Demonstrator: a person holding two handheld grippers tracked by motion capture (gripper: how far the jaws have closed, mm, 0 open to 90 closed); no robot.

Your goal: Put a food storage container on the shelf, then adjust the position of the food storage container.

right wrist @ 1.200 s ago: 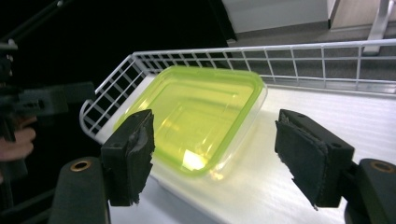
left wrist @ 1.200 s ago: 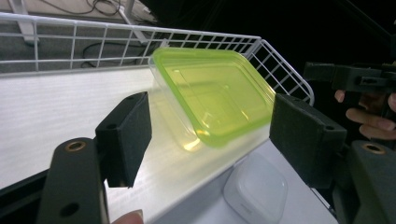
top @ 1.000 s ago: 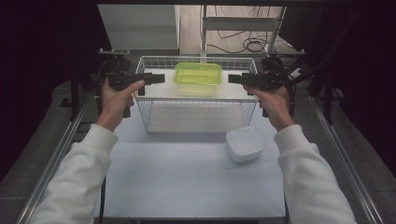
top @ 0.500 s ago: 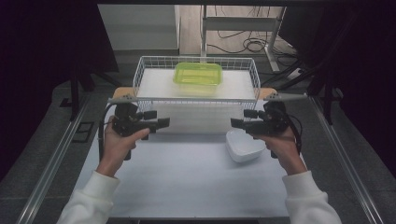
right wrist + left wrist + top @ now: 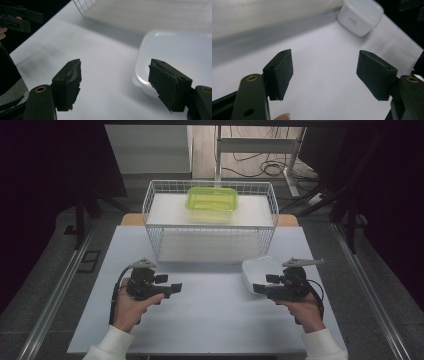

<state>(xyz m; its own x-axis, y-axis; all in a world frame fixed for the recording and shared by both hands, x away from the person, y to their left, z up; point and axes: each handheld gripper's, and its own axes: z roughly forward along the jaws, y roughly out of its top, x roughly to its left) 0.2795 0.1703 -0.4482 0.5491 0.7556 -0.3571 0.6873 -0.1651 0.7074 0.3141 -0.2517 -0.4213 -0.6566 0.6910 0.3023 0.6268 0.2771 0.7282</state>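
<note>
**Count on the table**

One wire basket. One green container inside it. One white container on the table, outside the basket. Two grippers: left and right, each with two jaws. Two hands.

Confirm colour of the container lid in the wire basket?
Translucent yellow-green lid, clearest in the high view.

A lab-style recording station, not a home.

A plain white table stands on a grey floor between metal rails, with dark screens at both sides, loose cables on the floor behind, and a metal frame leg beyond.
</note>
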